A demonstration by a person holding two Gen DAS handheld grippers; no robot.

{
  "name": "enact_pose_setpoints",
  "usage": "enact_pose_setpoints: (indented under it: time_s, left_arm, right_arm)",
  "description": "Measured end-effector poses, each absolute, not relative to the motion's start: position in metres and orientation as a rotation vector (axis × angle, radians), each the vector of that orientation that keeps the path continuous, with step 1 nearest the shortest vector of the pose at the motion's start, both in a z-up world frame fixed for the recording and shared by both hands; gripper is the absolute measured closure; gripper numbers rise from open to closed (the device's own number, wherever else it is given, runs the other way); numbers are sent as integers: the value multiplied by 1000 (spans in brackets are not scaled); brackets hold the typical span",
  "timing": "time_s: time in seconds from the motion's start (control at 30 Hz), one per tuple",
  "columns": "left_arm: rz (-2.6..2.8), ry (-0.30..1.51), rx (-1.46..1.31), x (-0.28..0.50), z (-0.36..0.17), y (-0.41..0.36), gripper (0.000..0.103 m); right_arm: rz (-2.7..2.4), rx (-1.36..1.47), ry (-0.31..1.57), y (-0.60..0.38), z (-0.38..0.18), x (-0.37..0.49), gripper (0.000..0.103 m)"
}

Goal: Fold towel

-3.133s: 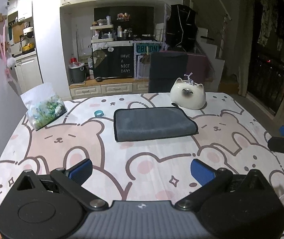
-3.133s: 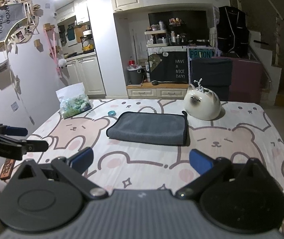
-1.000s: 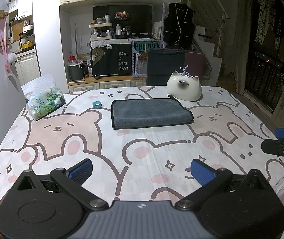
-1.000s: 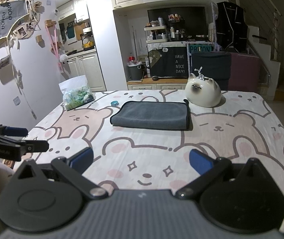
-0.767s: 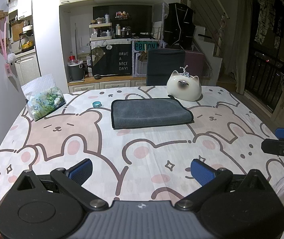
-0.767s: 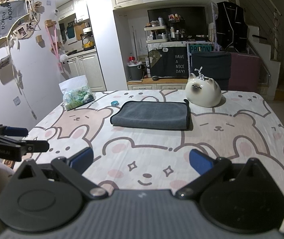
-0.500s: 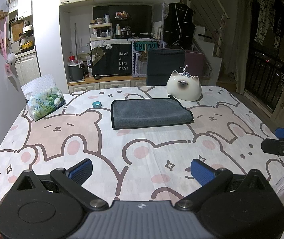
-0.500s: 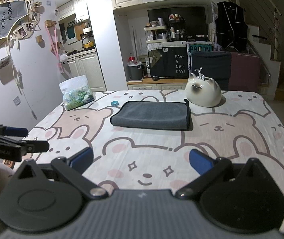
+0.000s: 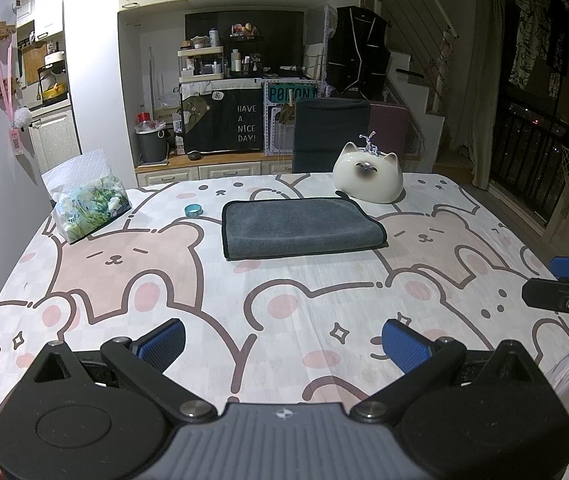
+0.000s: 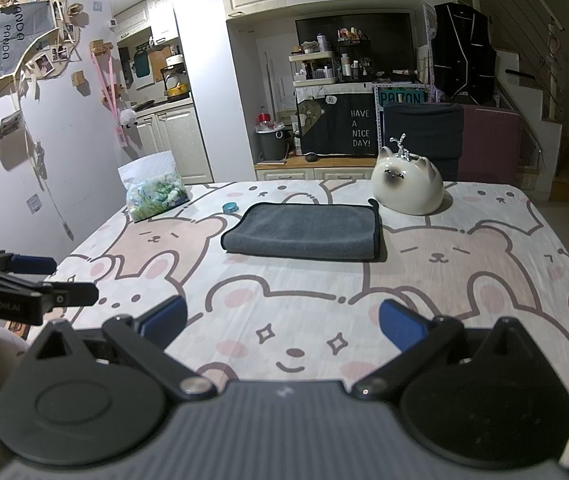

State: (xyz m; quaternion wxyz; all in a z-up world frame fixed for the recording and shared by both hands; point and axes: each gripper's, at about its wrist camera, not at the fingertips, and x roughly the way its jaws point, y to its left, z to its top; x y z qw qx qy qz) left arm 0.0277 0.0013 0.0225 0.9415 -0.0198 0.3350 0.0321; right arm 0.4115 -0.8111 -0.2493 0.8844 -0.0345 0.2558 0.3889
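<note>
A dark grey towel lies folded into a flat rectangle at the far middle of the table, also in the right wrist view. My left gripper is open and empty, low over the table's near edge, far from the towel. My right gripper is open and empty, also back at the near edge. The right gripper shows at the right edge of the left wrist view, and the left gripper at the left edge of the right wrist view.
A white cat-shaped ceramic stands just behind the towel's right end. A tissue pack sits at the far left and a small teal ring left of the towel. The bear-print tablecloth covers the table. A dark chair stands behind.
Over three seconds both grippers have drawn back from the towel toward the near table edge. In the last second nothing has visibly moved.
</note>
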Motion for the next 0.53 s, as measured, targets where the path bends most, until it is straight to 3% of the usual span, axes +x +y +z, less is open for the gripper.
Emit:
enact_pose_setpoints:
  time_s: [0.53]
  left_arm:
    - [66,684,-40,28,23,0,0]
  right_arm:
    - [810,-71,533,-811,-249,412,0]
